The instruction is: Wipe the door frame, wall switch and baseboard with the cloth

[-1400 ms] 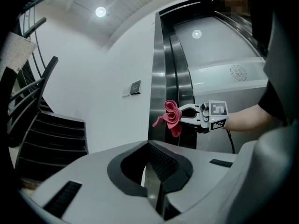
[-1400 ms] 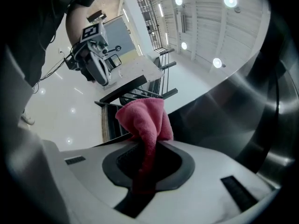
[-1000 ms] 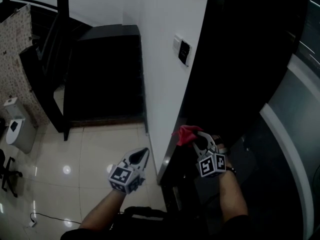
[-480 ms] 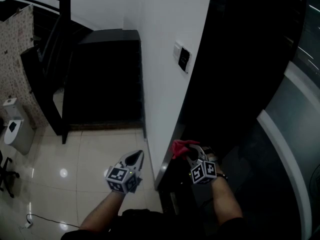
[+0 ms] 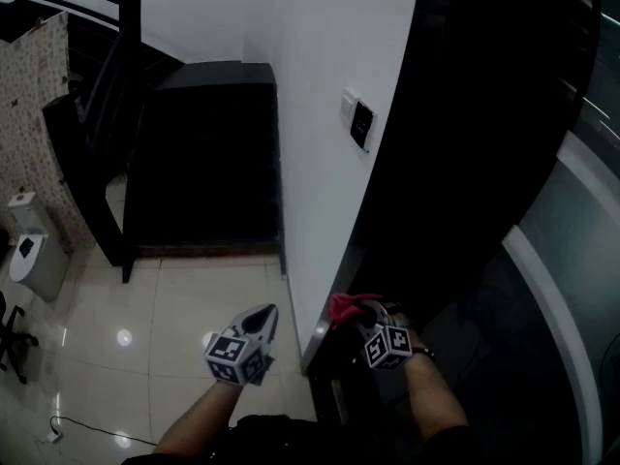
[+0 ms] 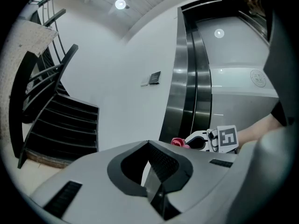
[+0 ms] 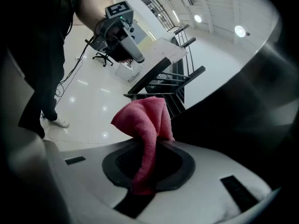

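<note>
A red cloth (image 5: 345, 305) (image 7: 147, 123) is pinched in my right gripper (image 5: 366, 312) (image 7: 152, 146), which is shut on it. The cloth is pressed low against the dark door frame (image 5: 392, 211), at the corner of the white wall and just above the dark baseboard (image 5: 314, 335). Higher up the wall is the wall switch (image 5: 358, 121) (image 6: 153, 78). My left gripper (image 5: 268, 312) (image 6: 149, 146) hangs over the tiled floor left of the wall, shut and empty. The left gripper view shows the right gripper (image 6: 202, 140) and the cloth (image 6: 177, 142) at the steel frame (image 6: 180, 94).
A black staircase (image 5: 199, 153) with a railing rises behind the wall. On the glossy tiles (image 5: 184, 289) at far left are a white bin (image 5: 26, 258), an office chair (image 5: 12, 335) and a cable (image 5: 87, 428). A curved grey panel (image 5: 562, 260) lies to the right.
My right gripper has carried the cloth down the door frame toward the floor. The left gripper has sunk a little too.
</note>
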`<state>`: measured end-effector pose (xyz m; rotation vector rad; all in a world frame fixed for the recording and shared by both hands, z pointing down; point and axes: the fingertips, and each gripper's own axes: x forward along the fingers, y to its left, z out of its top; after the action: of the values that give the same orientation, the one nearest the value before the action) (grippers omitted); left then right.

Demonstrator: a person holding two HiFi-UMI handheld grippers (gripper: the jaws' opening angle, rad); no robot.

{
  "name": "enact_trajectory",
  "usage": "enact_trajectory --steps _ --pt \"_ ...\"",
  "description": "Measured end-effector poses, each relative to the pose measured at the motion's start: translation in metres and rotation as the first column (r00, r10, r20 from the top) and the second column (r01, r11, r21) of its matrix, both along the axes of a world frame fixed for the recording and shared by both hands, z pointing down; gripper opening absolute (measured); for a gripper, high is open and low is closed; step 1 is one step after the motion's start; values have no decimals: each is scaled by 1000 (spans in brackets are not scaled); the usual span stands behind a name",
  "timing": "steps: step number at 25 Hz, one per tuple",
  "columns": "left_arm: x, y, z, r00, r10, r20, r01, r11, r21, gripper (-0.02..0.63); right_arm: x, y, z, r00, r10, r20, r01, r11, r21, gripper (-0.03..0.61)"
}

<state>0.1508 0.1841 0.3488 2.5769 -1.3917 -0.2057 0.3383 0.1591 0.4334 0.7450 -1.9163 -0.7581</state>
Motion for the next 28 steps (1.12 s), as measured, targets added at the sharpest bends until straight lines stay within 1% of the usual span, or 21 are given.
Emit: enact_trajectory --steps 4,7,9,11,12,14,15,16,17,18,19,20,22,24,25,26,28 --pt "-5 1 13 1000 -3 5 3 1000 -25 3 -1 1 8 1000 9 18 -9 1000 12 63" --pt "-6 1 19 1000 -1 6 1 999 -37 3 -2 -1 14 1000 24 5 -24 999 20 63" --pt "-4 2 22 1000 8 9 -8 999 -45 3 -4 0 22 999 34 -7 -34 999 5 63" --pt "-1 3 23 1000 25 7 -25 998 -50 3 -4 5 23 999 37 7 -37 999 -4 63" --pt "1 2 23 999 34 3 -34 998 -50 3 -3 7 17 999 38 26 -38 999 7 61" --pt "2 0 23 999 45 -8 -46 998 -49 3 4 12 -11 997 41 61 -46 996 78 61" --pt "1 -1 24 999 47 -11 -48 998 -51 3 9 14 -32 997 42 68 -51 989 138 61" --pt "0 -3 25 999 50 -14 -50 997 -54 3 15 16 -59 996 45 72 -59 976 210 61" --pt "1 -5 26 998 54 -16 -55 997 -55 3 23 17 -90 996 51 77 -71 955 288 61" --pt "4 -7 27 998 63 -21 -64 997 -54 3 32 17 -126 995 61 83 -88 925 370 61" --pt "10 -9 26 997 76 -29 -77 996 -50 3 41 17 -164 993 76 92 -109 886 450 61" --pt "18 -10 25 995 93 -37 -95 994 -45 3 51 18 -203 991 91 103 -132 841 524 61" --pt "35 -10 21 989 135 -54 -137 990 -32 3 68 22 -278 984 121 130 -177 741 647 61" --pt "49 -8 17 982 176 -62 -178 984 -17 3 80 26 -341 977 157 147 -214 643 735 62" --pt "54 -8 16 980 191 -63 -192 981 -10 3 86 26 -367 972 180 150 -230 601 765 63" --pt "57 -8 15 978 199 -64 -199 980 -4 3 91 25 -389 967 202 154 -244 567 787 63" --pt "59 -9 12 977 199 -73 -200 980 2 3 100 21 -425 957 239 166 -270 517 812 63"
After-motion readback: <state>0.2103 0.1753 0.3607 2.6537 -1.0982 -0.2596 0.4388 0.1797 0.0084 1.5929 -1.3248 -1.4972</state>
